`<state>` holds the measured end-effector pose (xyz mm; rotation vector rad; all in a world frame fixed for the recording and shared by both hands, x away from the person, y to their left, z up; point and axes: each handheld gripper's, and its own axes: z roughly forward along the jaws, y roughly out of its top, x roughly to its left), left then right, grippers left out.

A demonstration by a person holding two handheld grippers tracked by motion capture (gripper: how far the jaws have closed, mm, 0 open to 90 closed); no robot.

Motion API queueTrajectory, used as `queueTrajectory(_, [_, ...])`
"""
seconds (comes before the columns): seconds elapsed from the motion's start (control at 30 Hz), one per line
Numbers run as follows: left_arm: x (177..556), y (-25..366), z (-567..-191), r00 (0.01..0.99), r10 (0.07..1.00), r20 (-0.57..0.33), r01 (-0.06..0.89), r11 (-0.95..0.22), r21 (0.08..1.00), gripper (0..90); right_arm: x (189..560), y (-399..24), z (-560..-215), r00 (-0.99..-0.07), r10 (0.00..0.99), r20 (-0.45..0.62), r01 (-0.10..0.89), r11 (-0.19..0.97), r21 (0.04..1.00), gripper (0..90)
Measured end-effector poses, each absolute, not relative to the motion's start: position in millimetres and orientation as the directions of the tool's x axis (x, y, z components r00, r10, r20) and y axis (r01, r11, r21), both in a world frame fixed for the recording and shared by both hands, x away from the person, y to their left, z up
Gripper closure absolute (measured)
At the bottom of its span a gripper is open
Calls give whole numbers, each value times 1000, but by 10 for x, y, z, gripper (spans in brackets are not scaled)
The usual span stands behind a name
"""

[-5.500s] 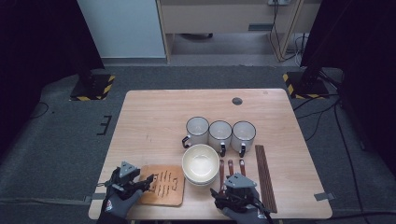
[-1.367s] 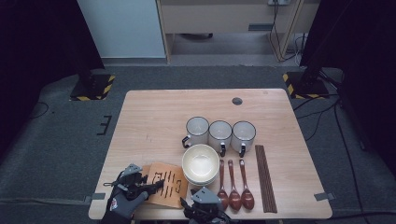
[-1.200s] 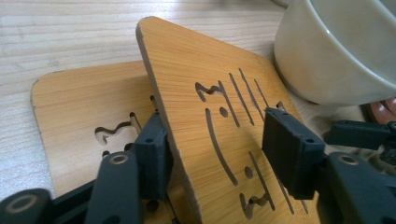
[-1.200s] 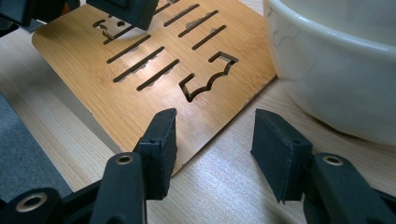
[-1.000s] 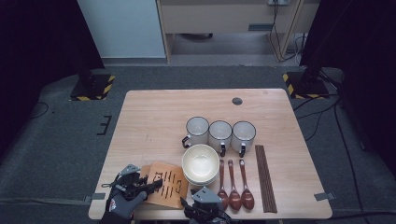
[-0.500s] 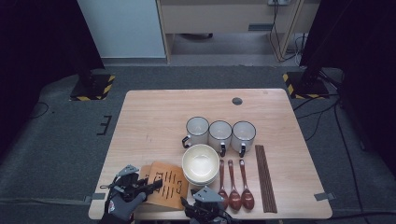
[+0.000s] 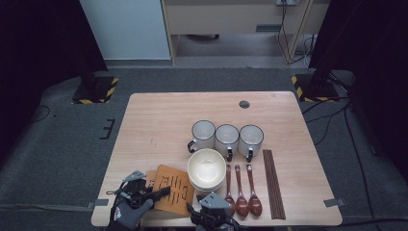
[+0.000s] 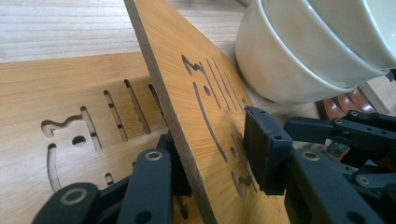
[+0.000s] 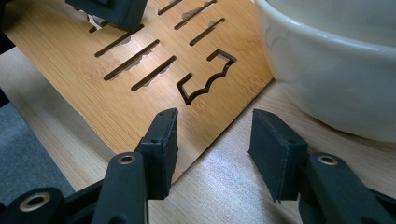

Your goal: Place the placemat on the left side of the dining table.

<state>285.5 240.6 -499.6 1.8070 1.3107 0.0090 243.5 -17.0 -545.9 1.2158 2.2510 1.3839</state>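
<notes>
Down at the desk's [image 7: 159, 120] near left corner, the left gripper [image 7: 161, 193] has just been closing its jaws around the top mat [image 7: 174, 189], and that mat is right between them. Its own view makes it obvious: the top mat [image 8: 205, 116] is tipped up on edge off a second mat [image 8: 56, 107] lying flat under it, one pad tucked beneath, the other [image 8: 261, 154] just off the top face. Can't swear they're squeezing yet, there looks to be a sliver of gap. So I'd say the peel-off-the-stack step is about done and the lift comes next.

From above you'd never guess there are two mats, or that the top one is tilted; it looks like one flat board beside the bowls [image 7: 207, 168].

Right gripper [image 7: 211, 211] sits at the near edge, jaws roughly half open with nothing in them. Its view shows them straddling the mat's corner [image 9: 187, 158], hovering, with a bowl [image 9: 336, 79] just beside. High view adds the mugs [image 7: 227, 139], spoons [image 7: 240, 190] and chopsticks [image 7: 273, 185] further right.
</notes>
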Motion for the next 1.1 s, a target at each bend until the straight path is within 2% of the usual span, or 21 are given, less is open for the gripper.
queueTrajectory(0.3, [2812,2317,-4914,418,772,-479,775,-28,631,695,2445,-198,-5434,-630,741,231,539,203,817,479])
queueTrajectory(0.57, [2780,2277,-4853,369,752,-546,805,34,592,774,2436,-224,-5383,-629,739,240,535,188,823,467])
queueTrajectory(1.1, [2736,2373,-4782,307,727,-614,819,127,560,839,2411,-251,-5334,-637,730,249,536,188,823,443])
